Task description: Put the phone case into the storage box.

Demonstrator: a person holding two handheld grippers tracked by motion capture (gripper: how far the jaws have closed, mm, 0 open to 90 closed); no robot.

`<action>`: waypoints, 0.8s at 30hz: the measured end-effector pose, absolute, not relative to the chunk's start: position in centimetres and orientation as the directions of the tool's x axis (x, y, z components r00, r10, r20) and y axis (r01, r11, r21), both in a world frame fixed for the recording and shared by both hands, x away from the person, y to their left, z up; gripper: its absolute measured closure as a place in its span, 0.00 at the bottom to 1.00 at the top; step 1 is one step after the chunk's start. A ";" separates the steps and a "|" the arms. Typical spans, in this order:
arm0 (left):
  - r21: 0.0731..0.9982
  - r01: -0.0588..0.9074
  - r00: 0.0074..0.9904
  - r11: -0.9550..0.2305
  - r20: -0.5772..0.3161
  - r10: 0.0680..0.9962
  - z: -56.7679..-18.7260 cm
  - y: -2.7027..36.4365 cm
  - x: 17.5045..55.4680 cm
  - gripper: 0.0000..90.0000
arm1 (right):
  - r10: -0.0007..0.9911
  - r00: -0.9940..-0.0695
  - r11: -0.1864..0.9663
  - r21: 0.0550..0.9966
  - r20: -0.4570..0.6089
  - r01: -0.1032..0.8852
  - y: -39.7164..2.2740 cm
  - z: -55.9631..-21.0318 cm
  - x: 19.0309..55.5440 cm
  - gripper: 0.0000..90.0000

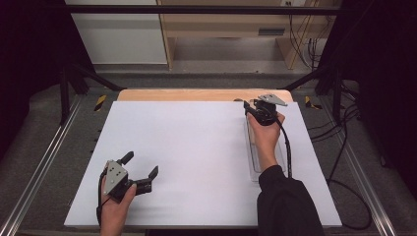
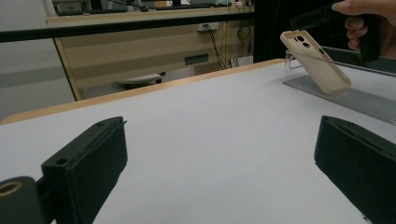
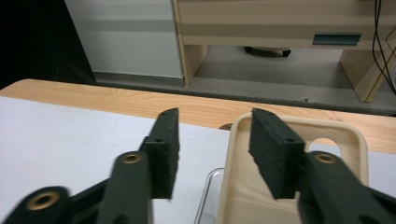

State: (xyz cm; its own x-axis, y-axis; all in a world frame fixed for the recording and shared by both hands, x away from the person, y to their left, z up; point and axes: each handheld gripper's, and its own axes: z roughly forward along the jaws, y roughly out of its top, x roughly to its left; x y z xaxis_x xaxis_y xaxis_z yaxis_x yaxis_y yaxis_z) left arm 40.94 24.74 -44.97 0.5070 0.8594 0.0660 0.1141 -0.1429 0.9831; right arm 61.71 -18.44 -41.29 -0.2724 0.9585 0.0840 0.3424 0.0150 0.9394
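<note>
A white table sheet (image 1: 196,147) over a wooden top is seen, with a pale cabinet behind. One beige phone case (image 2: 317,63) leans on one clear acrylic stand (image 2: 355,95). Right gripper (image 3: 215,140): part-open over the case's edge, no grip. Left gripper (image 1: 142,169): wide open, empty.

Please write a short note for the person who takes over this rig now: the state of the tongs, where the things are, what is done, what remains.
Left tongs: open, nothing between them, low over the white table at its near left.
Right tongs: open at the far right, jaws apart astride one edge of the beige phone case, pads not pressing.
The case leans tilted in the clear acrylic stand.
Done: case appears placed in the stand.
Left: probably only drawing the right tongs clear.
</note>
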 end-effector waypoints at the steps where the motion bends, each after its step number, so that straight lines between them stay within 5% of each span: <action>1: 0.983 0.117 0.506 -0.140 0.062 0.861 -45.0 24.8 41.0 0.02 | 0.958 -0.275 0.017 0.938 0.084 0.345 -18.5 -41.2 61.7 0.52; 15: 0.983 0.124 0.493 -0.133 0.055 0.868 -45.1 25.1 41.0 0.02 | 0.964 -0.249 0.014 0.924 0.088 0.382 -18.8 -40.3 61.0 0.15; 24: 0.980 0.131 0.499 -0.147 0.063 0.864 -45.2 25.3 41.4 0.02 | 0.955 -0.288 0.051 0.924 0.065 0.378 -19.0 -39.8 60.6 0.08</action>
